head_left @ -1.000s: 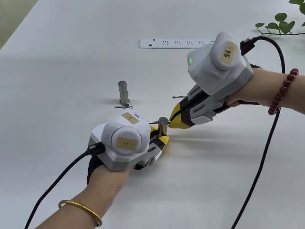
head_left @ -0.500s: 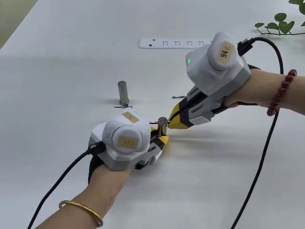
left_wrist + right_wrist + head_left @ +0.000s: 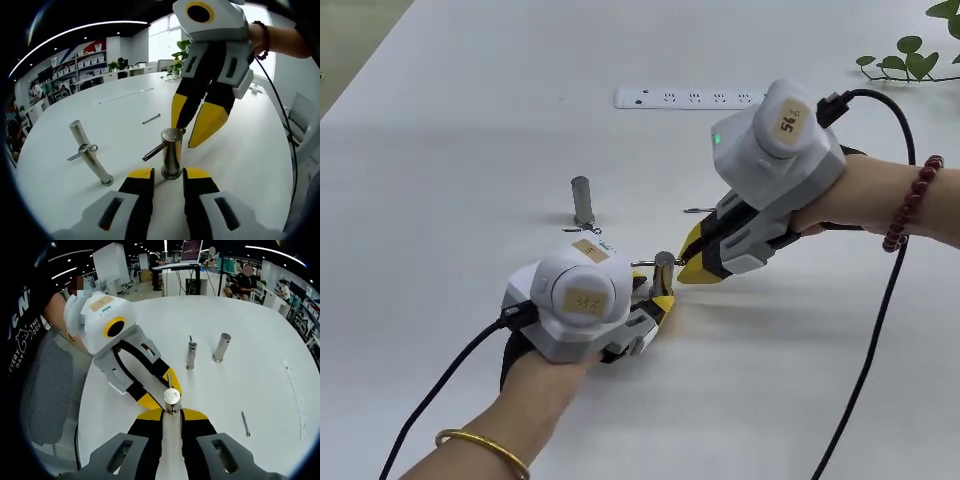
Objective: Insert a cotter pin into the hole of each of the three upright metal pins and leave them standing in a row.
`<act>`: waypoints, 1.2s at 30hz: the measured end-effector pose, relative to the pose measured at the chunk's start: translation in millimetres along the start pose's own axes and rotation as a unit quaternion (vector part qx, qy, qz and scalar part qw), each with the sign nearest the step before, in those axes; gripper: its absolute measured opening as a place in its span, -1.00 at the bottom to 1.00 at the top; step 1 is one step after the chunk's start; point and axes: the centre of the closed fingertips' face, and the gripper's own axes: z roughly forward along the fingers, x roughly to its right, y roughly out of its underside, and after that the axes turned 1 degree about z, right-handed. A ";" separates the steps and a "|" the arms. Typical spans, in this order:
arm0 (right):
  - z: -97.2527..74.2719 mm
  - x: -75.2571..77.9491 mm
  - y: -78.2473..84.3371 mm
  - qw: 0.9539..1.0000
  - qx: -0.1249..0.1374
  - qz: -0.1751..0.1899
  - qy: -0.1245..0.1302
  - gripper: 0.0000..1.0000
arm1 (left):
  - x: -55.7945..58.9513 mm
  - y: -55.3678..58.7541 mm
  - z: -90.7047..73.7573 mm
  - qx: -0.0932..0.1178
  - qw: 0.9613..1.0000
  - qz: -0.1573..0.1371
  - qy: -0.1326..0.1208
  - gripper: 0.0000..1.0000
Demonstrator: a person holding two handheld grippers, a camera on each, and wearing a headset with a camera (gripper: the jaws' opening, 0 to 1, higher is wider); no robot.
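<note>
- Three metal pins stand on the white table [image 3: 440,150]. Farthest left is the bare pin [image 3: 583,198], upright, with nothing through its head.
- Just nearer than it, and apart from it, stands the second pin [image 3: 191,356], with a fitted cotter pin [image 3: 582,228] across its head.
- Next to the right, on the near side, is the left gripper [image 3: 654,288]. It is held low over the table and points right, in a hand whose wrist wears a gold bangle [image 3: 485,445]. Its jaws stand a narrow gap apart, one on each side of the foot of the third pin. I cannot tell whether they actually press on it.
- One step right, the third pin [image 3: 171,150] stands upright between the two grippers. A cotter pin [image 3: 156,151] runs through the hole in its head, and its long end pokes out to the left.
- Slanting down from the right and far side is the right gripper [image 3: 685,265], held by a hand with a red bead bracelet [image 3: 910,205]. Its jaws are parted a little and clasp nothing I can make out. Their tips sit at the third pin's head, with one tip right at the cotter pin's end.
- Just beyond those jaws, a loose cotter pin [image 3: 698,210] lies flat on the table.
- Far back lies a white power strip [image 3: 690,98], and a leafy plant [image 3: 910,55] sits at the far right corner.
</note>
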 end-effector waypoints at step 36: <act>11.1 -1.4 -14.9 0.999 0.028 0.027 0.026 -0.77 | -5.1 -20.6 -65.2 0.037 0.998 -0.046 0.012 0.01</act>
